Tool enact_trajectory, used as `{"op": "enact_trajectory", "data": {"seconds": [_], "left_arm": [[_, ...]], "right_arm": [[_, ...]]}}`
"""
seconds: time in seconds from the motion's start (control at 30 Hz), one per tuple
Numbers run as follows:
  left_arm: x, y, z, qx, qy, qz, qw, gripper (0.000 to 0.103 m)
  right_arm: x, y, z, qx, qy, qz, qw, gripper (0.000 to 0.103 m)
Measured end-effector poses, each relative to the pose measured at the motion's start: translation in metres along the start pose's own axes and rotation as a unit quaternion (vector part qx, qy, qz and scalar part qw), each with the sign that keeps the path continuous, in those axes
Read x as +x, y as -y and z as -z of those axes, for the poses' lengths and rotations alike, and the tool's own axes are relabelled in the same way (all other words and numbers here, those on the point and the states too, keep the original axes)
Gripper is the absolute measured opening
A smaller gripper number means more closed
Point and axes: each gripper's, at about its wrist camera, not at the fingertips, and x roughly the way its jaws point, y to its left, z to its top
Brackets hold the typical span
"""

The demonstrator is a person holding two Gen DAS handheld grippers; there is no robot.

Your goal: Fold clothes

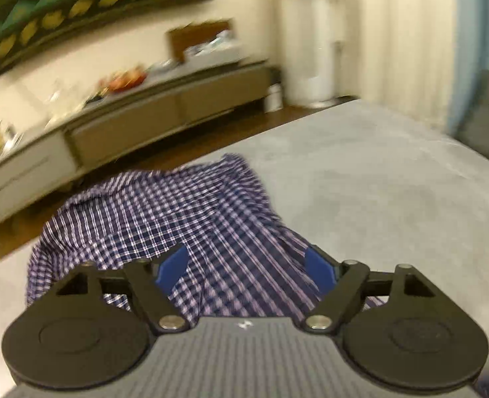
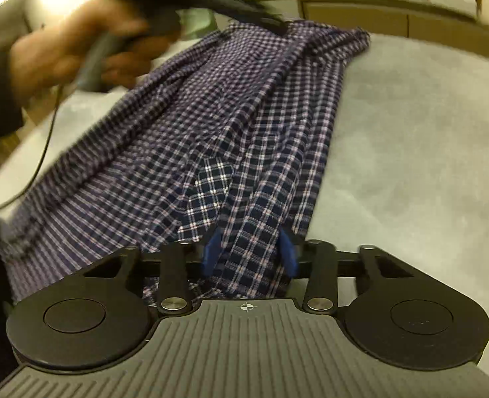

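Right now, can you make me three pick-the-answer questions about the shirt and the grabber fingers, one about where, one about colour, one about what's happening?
1. Where does the checked shirt lie?
A. on the grey surface
B. on the wooden floor
C. inside a drawer

2. What colour are the finger pads?
A. red
B. blue
C. yellow

3. What is the right gripper doing?
A. standing open over bare surface
B. holding a cup
C. pinching a fold of the shirt

Answers: 1 A, grey surface shows around the shirt. 2 B, both wrist views show blue pads. 3 C, checked cloth sits pressed between its fingers, while the left gripper stands open above the shirt.
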Motion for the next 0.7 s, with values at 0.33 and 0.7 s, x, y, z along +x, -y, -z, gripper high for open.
{"op": "enact_trajectory", "data": {"seconds": [0.33,0.7], "left_arm": [[0.065,-0.01,-0.014,-0.045,-0.07,-0.066,0.9944,0.009],[0.083,0.061,-0.066,0.146,-0.042,-0.105,0.9828,0.062]], "right_arm": [[-0.009,0.0,0.0,-0.03,0.001,0.001,1.0,0.0],[-0.019,0.048,-0.005,0.124,0.032,-0.002,0.992,0.038]]}}
